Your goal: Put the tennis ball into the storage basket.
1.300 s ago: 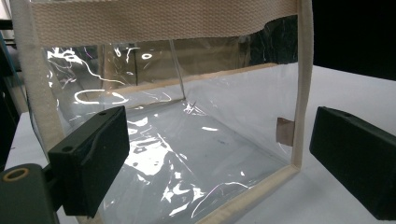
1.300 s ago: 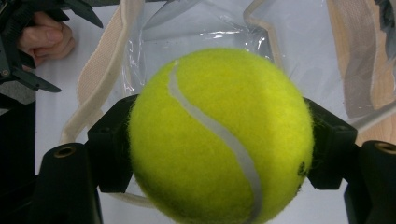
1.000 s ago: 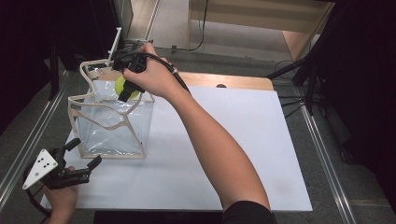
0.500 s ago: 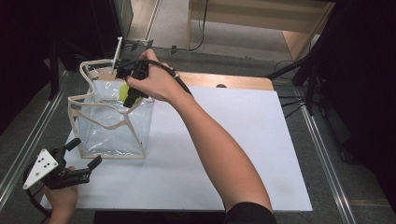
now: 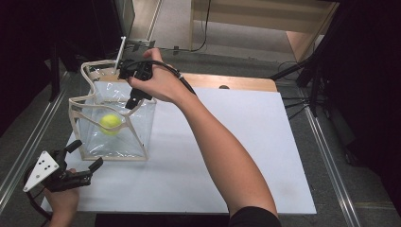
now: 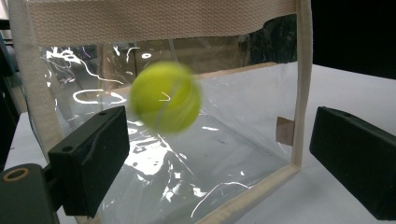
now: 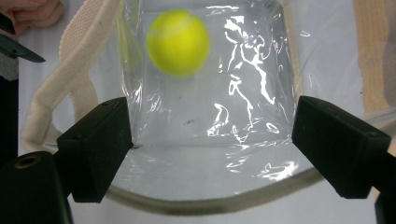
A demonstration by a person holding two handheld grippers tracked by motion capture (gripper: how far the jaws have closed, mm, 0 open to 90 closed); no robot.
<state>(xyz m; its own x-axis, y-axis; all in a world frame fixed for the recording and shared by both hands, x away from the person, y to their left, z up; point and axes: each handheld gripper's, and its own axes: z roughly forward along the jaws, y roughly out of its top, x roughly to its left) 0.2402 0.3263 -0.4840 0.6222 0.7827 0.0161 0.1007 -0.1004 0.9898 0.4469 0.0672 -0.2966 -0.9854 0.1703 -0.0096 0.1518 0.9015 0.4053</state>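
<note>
Fingers (image 7: 205, 154) of both grippers spread, right just opened above clear bag (image 5: 113, 137) holding tennis ball (image 5: 110, 124)

Your left gripper (image 6: 224, 154) has its jaws standing wide apart, nothing between them. Ahead, a blurred yellow-green tennis ball (image 6: 166, 97) shows inside the clear plastic bag (image 6: 224, 154) with cream webbing trim, which stands on the white worktop (image 6: 341, 88).

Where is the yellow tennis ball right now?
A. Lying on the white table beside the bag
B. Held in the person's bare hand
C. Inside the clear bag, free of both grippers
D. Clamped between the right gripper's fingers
C: the tennis ball shows through the clear bag, below the open right gripper, whose jaws have just been opening with nothing between them.
</note>
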